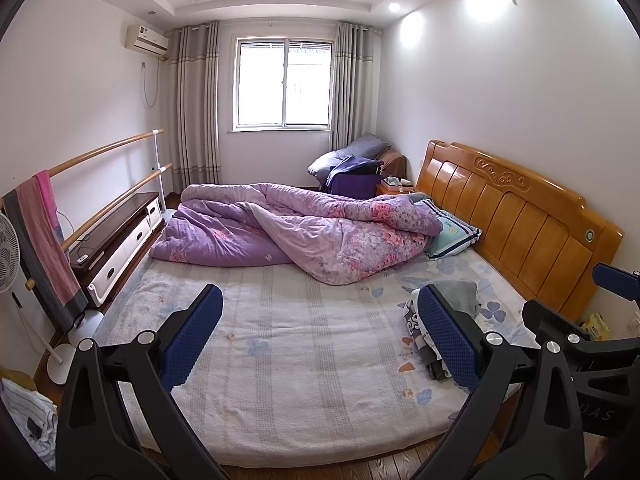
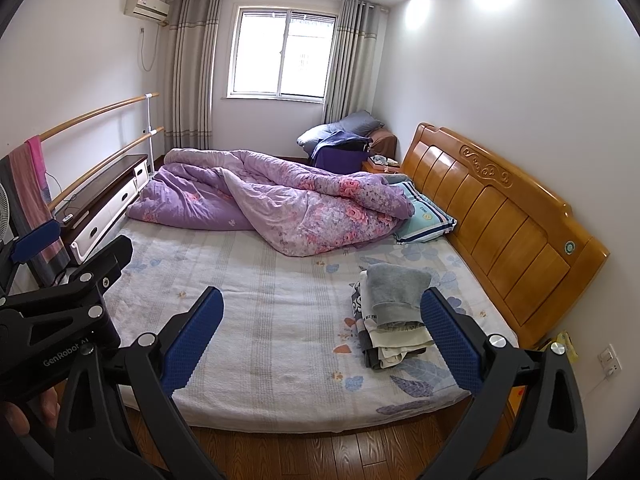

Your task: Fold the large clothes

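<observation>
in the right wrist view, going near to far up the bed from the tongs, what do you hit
right tongs, open → stack of folded clothes on the mattress → crumpled purple floral quilt → pile of bedding in the corner → window

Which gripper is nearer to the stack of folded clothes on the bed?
Right. The stack of folded clothes lies just ahead of the right gripper; the left gripper is further left.
</observation>
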`<state>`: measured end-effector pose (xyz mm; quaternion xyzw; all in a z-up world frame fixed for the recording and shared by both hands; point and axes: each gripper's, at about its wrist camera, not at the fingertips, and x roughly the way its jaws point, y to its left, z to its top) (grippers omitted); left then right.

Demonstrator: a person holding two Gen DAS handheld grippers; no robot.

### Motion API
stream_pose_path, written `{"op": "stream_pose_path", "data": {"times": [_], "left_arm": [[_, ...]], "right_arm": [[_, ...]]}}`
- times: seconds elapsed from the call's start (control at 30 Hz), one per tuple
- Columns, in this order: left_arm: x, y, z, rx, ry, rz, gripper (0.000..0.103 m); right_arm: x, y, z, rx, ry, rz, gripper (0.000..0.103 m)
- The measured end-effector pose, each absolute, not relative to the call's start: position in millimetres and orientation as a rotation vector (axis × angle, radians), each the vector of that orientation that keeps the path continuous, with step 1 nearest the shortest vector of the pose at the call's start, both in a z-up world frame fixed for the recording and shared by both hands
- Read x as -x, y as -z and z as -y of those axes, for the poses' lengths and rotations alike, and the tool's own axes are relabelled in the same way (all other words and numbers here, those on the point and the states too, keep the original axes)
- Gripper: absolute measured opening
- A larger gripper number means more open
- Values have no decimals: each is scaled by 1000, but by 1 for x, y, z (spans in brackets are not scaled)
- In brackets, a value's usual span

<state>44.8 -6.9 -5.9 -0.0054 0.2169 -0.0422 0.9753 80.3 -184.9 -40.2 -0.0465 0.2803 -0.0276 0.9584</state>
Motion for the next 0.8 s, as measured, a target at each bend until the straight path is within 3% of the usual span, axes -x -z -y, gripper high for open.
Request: {"op": "stream_pose_path", "data": {"times": [0.8], "left_arm": [[-59, 15, -8, 22, 123, -463, 98]], "right_arm": [[-91, 42, 180, 99, 81, -587, 95]]}}
